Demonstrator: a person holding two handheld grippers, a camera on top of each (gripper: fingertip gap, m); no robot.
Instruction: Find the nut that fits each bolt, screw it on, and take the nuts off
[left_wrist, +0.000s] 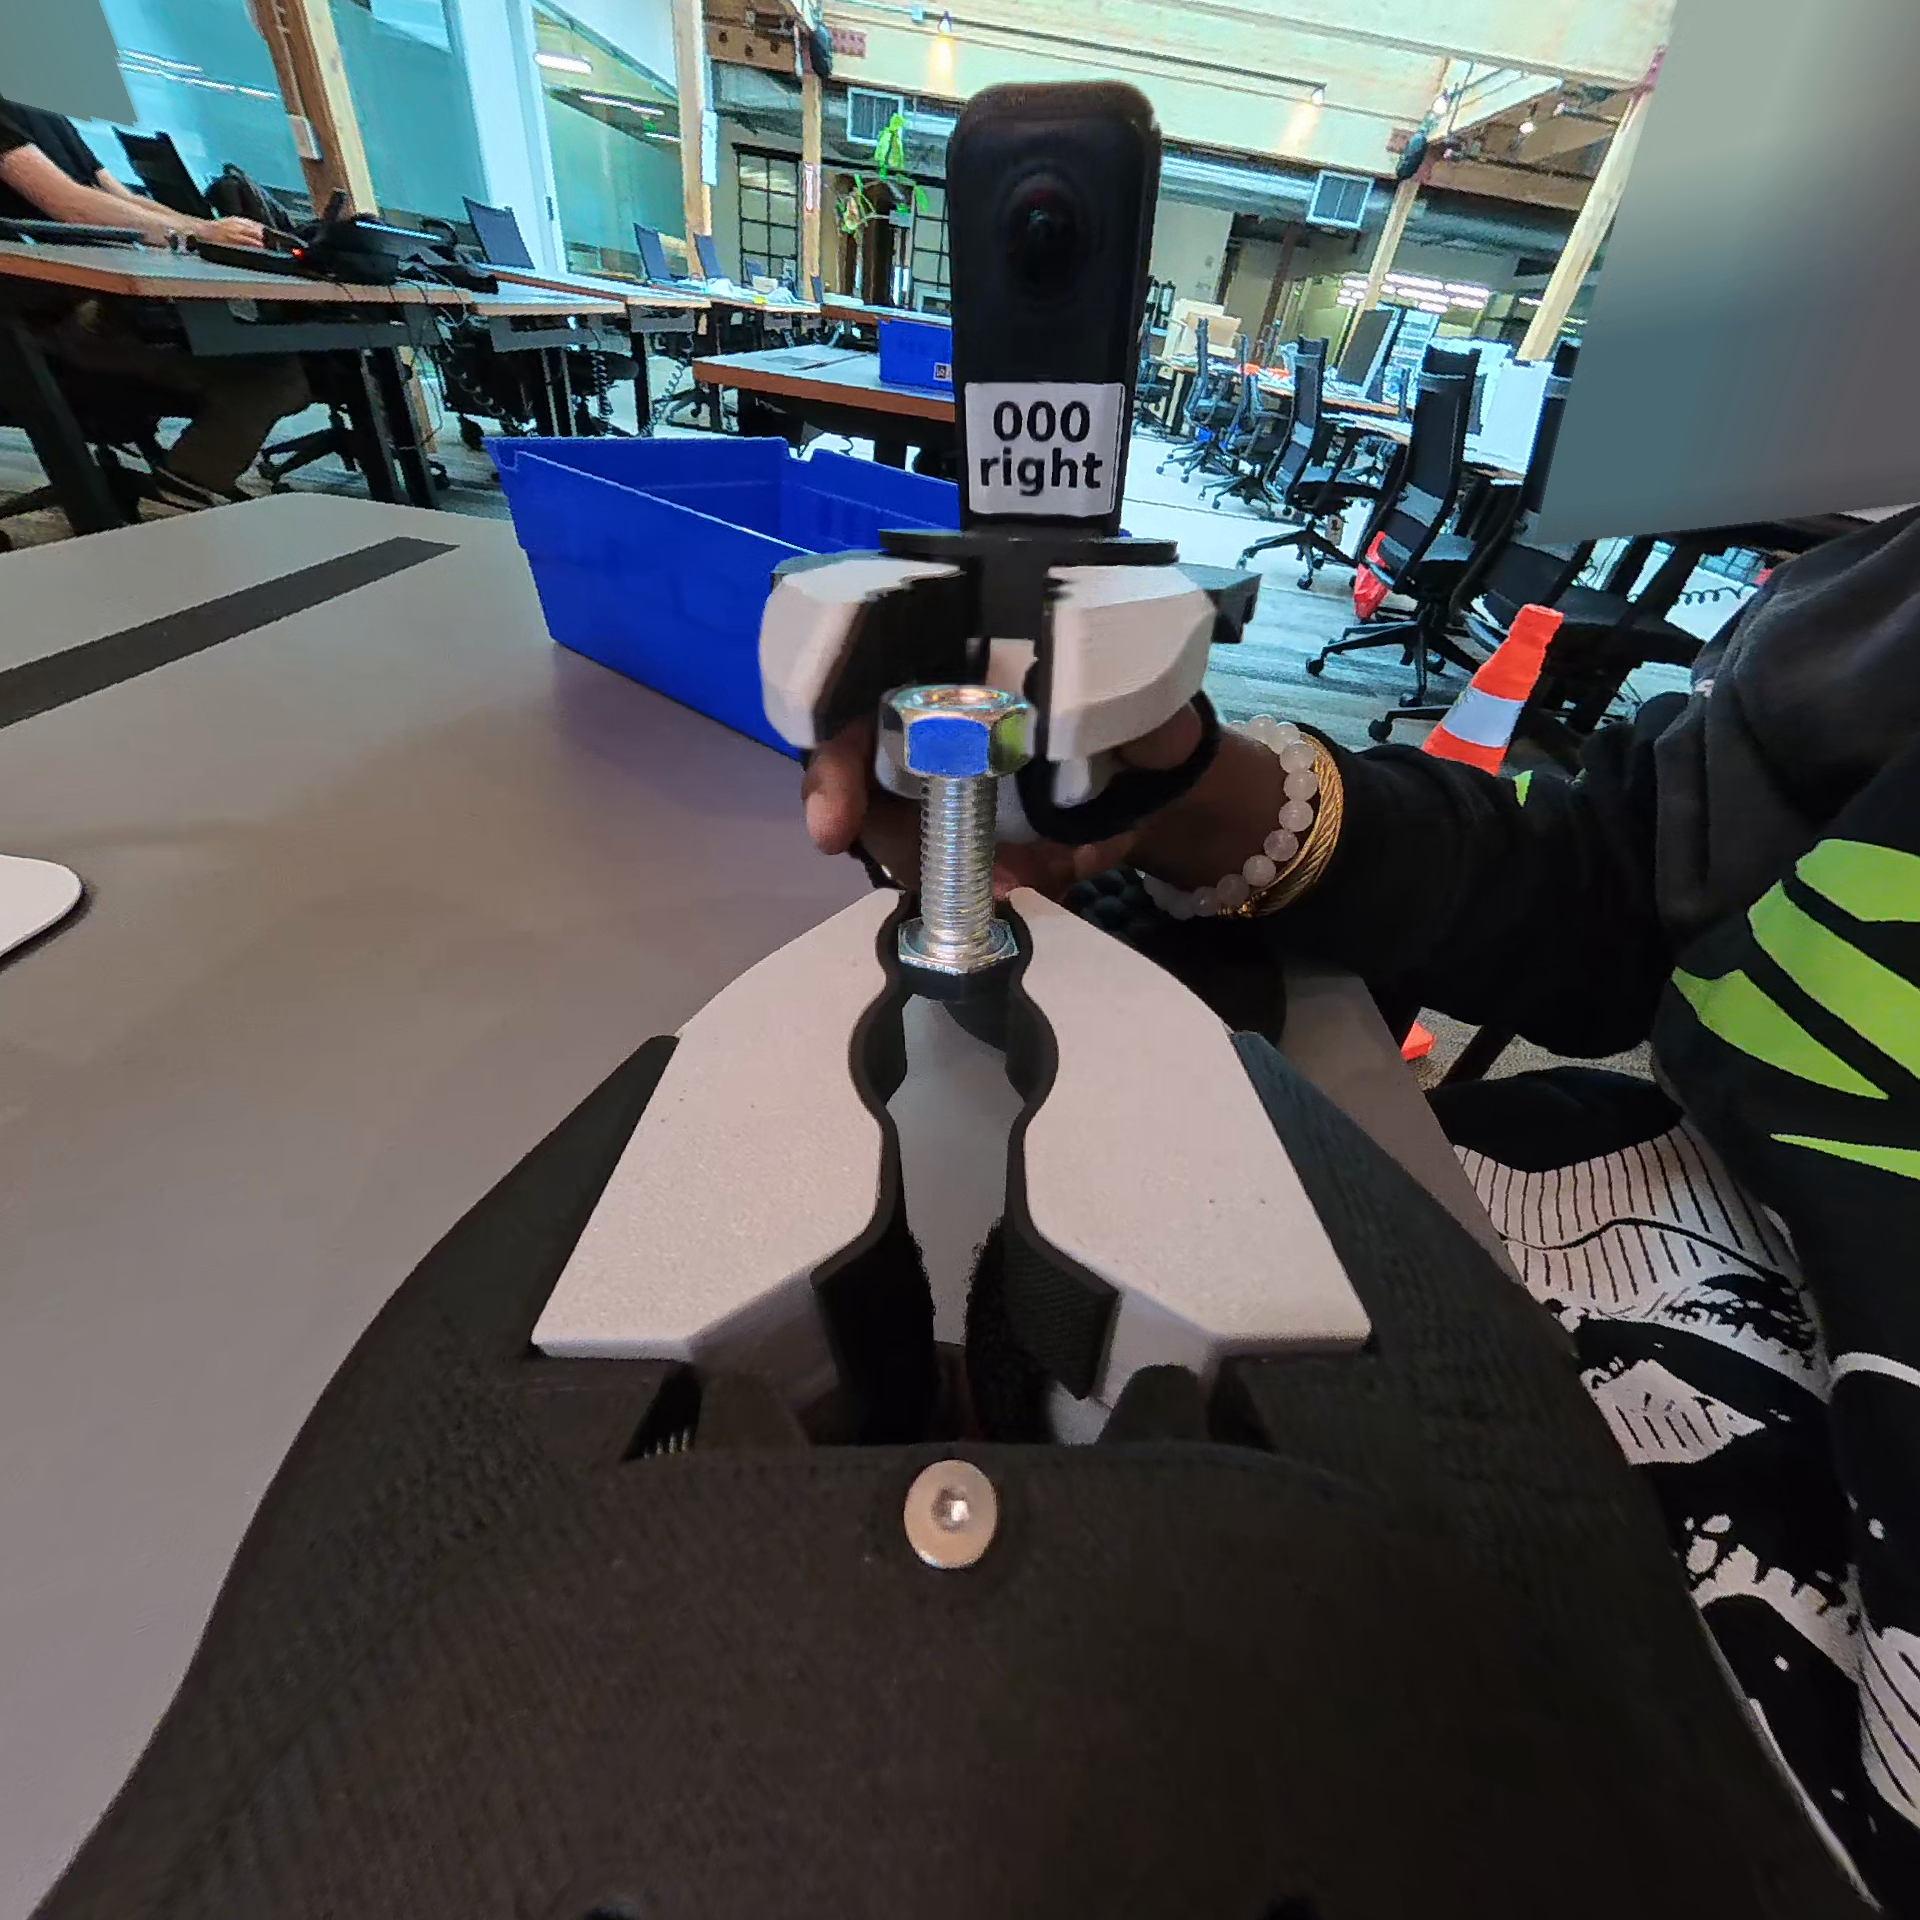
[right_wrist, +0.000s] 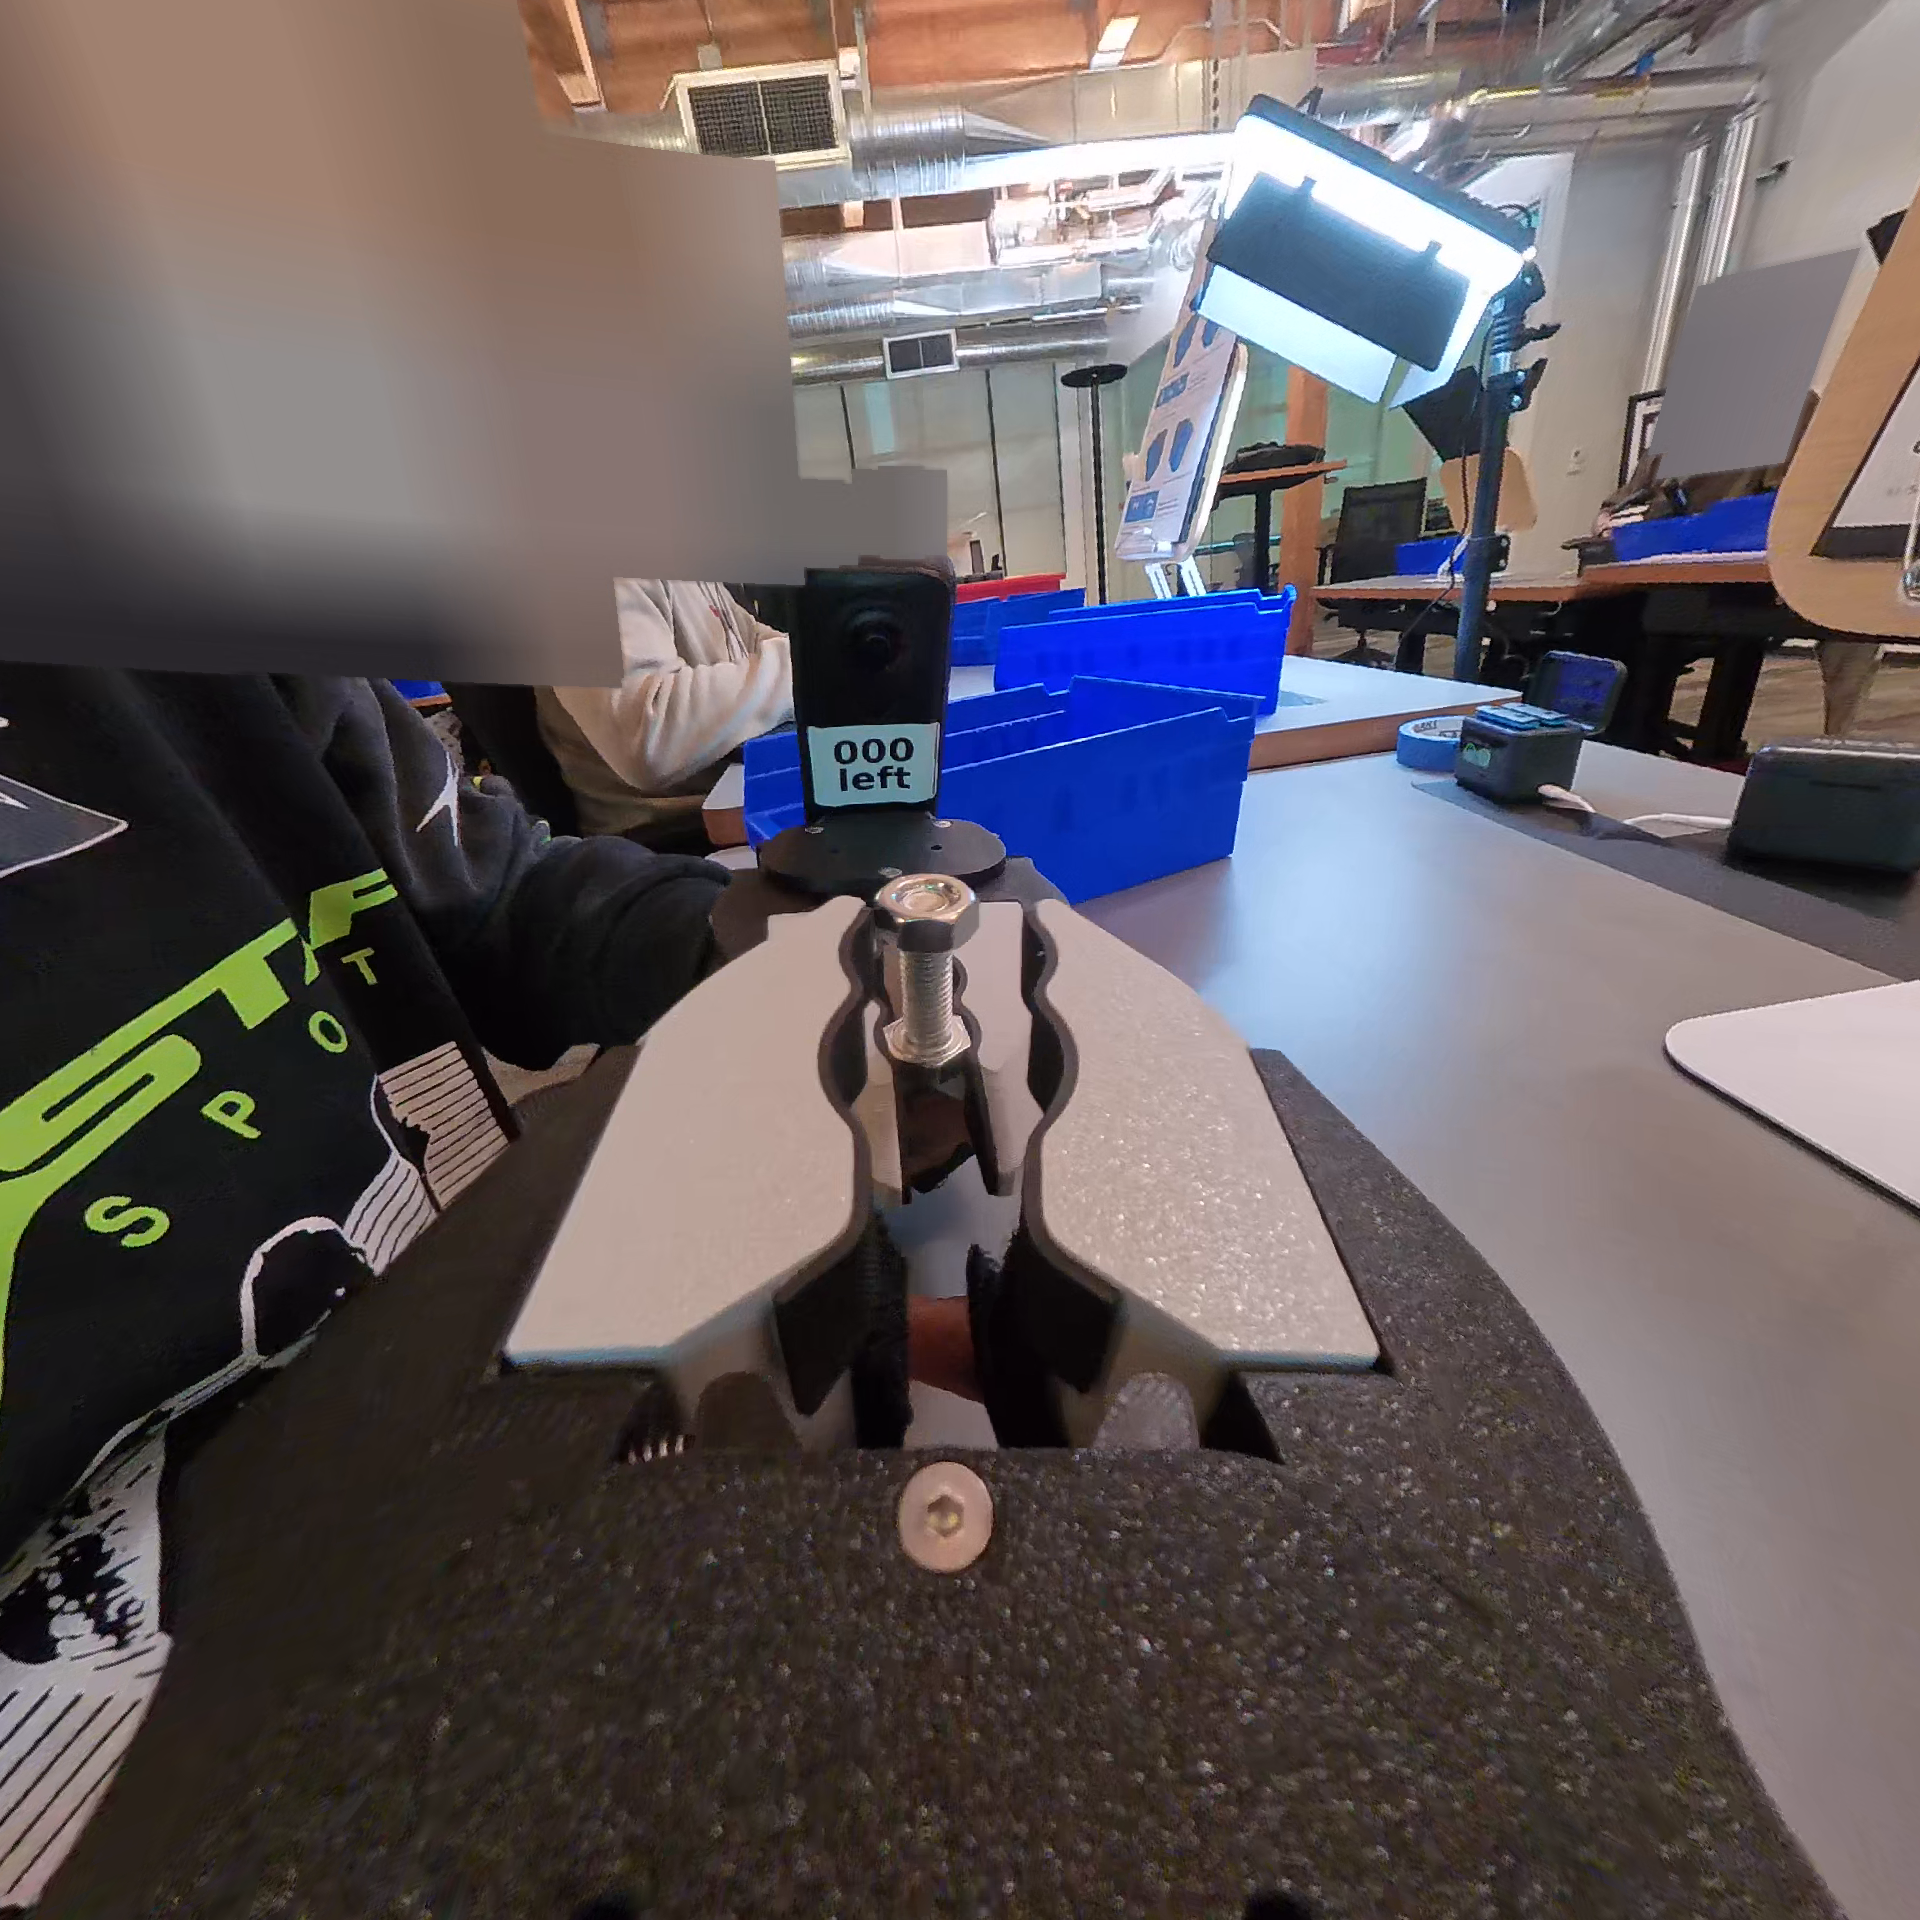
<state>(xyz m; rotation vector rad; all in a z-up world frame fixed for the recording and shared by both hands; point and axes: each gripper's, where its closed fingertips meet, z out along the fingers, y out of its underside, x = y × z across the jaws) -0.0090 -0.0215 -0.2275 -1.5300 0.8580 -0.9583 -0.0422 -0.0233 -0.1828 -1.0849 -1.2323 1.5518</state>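
A silver bolt (left_wrist: 956, 842) stands upright between the two grippers, which face each other. Its hex head (left_wrist: 954, 740) is on top and has blue tape on one face. My left gripper (left_wrist: 958, 930) is shut on a small silver nut (left_wrist: 956, 945) threaded low on the shaft. My right gripper (left_wrist: 992, 665) is at the height of the head and looks blurred. In the right wrist view the right gripper (right_wrist: 945, 920) has its jaws around the head (right_wrist: 925, 902), slightly wider than it, with a sliver of gap on the right. The nut (right_wrist: 923, 1044) shows below, between the fingers.
A grey table (left_wrist: 312, 935) lies beneath the grippers. A blue bin (left_wrist: 644, 582) stands behind them and also shows in the right wrist view (right_wrist: 1101, 790). A white pad (right_wrist: 1818, 1081), a blue tape roll (right_wrist: 1423, 740) and small dark cases (right_wrist: 1527, 748) lie on the table. The person's torso is close. Tip to tip, the grippers are about 5 centimetres apart.
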